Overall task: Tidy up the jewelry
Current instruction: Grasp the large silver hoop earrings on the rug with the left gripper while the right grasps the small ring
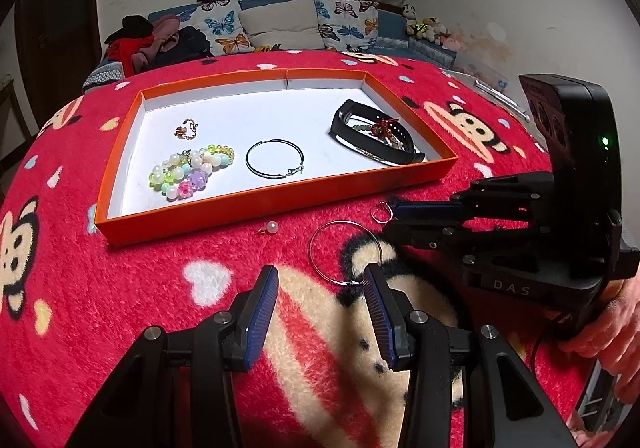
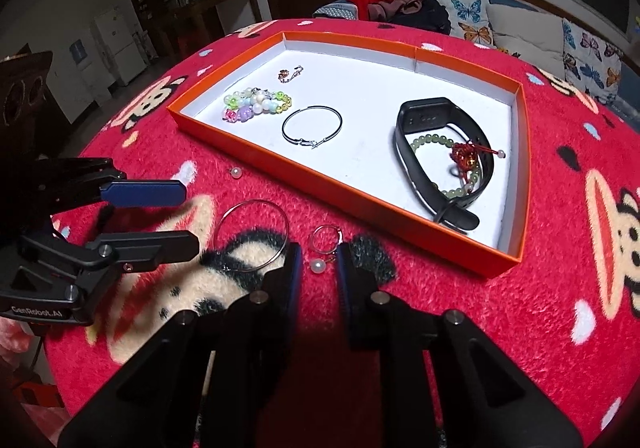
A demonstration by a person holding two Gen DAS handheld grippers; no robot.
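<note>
An orange tray point(image 1: 276, 203) point(image 2: 320, 189) with a white floor holds a pastel bead bracelet point(image 1: 188, 171) point(image 2: 256, 105), a hoop earring point(image 1: 275, 163) point(image 2: 312, 124), a small gold piece point(image 1: 186, 129), a black wristband point(image 1: 374, 135) point(image 2: 436, 155) and a green bead bracelet point(image 2: 464, 163). On the blanket lie a large hoop earring point(image 1: 344, 252) point(image 2: 251, 235), a pearl stud point(image 1: 271, 228) point(image 2: 236, 171) and a small ring-and-pearl earring point(image 2: 322, 252) point(image 1: 380, 212). My left gripper point(image 1: 320, 278) point(image 2: 188, 215) is open, just before the large hoop. My right gripper point(image 2: 318, 264) point(image 1: 390, 215) is open around the small earring.
The red monkey-print blanket point(image 1: 160, 288) covers the table. A sofa with butterfly cushions point(image 1: 280, 23) and clothes stands behind. A person's hand point(image 1: 612, 324) holds the right gripper at the table's right edge.
</note>
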